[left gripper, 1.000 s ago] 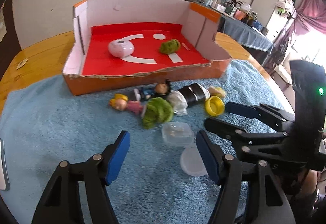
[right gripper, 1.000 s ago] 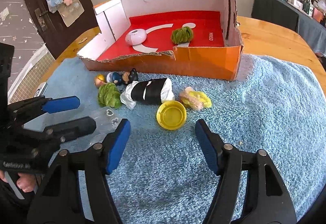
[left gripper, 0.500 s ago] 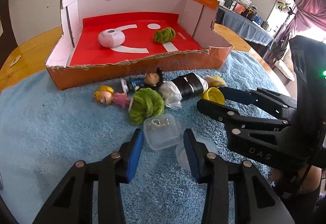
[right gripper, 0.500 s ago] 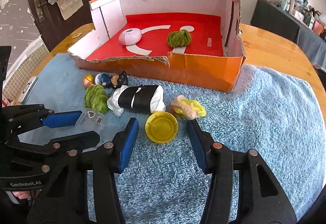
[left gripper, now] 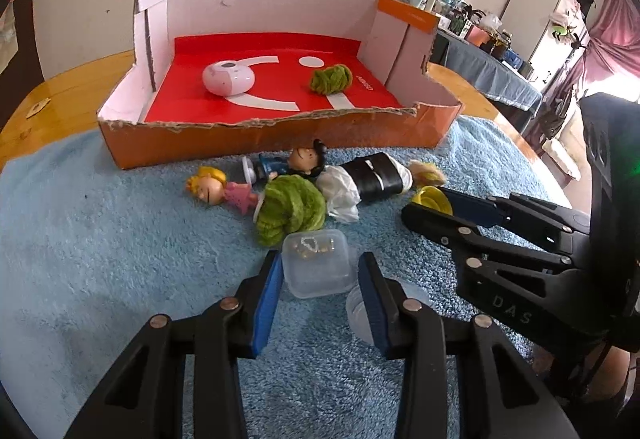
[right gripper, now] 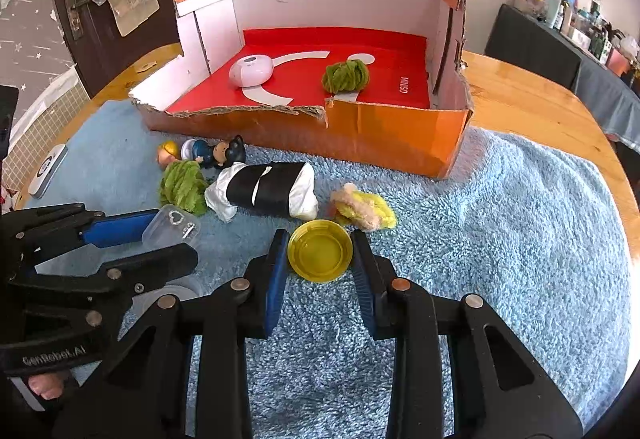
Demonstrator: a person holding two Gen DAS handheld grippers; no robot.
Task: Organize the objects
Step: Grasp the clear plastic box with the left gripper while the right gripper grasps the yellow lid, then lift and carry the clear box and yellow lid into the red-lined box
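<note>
In front of the orange cardboard box (right gripper: 384,135), on the blue towel (right gripper: 500,239) covering the bench (right gripper: 536,107), the left claw (left gripper: 318,271) brackets a clear plastic container (left gripper: 316,263), its blue pads at the container's sides, though I cannot tell whether they press it. The right claw (right gripper: 320,251) likewise flanks a yellow lid (right gripper: 320,250), contact unclear. Between these and the box lie a green pompom (left gripper: 290,209), two figurines and a black-and-white roll (right gripper: 266,189). Inside the box sit a pink device (right gripper: 251,70) and another green pompom (right gripper: 346,76).

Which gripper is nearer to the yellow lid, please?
Right. The right gripper has its fingers on either side of the yellow lid; the left gripper sits off to the lid's left, around the clear container.
</note>
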